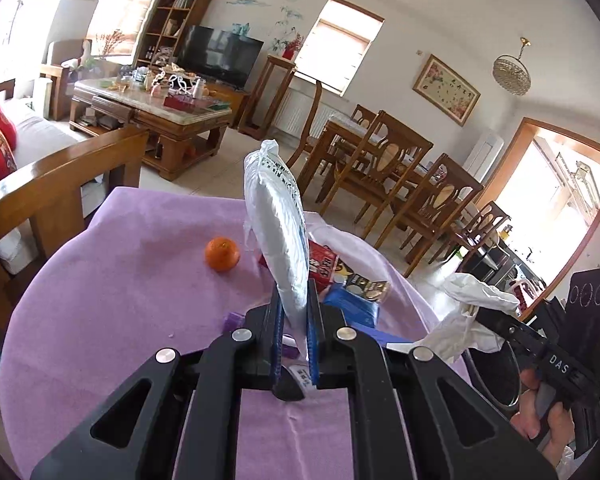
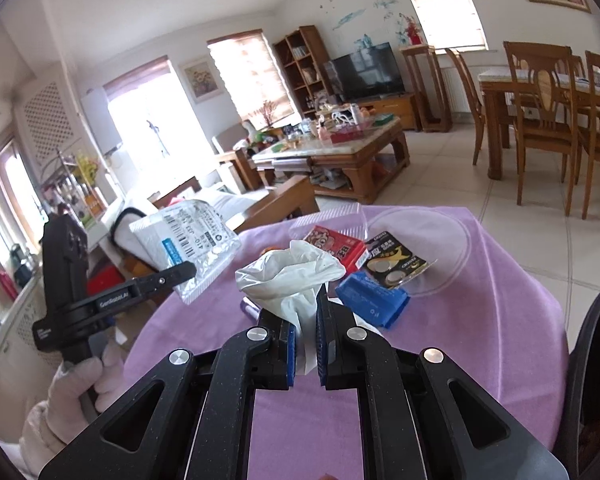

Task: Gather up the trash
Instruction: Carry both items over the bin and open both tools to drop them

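I am pinching a white padded mailer bag (image 1: 278,224) upright between the pads of my left gripper (image 1: 296,320), lifted above the purple tablecloth (image 1: 112,300). My right gripper (image 2: 305,344) is clamping a crumpled white tissue (image 2: 292,272). Beyond them a red packet (image 2: 336,246), a battery blister pack (image 2: 394,266) and a blue wrapper (image 2: 370,300) are lying on the cloth, an orange (image 1: 221,254) further left.
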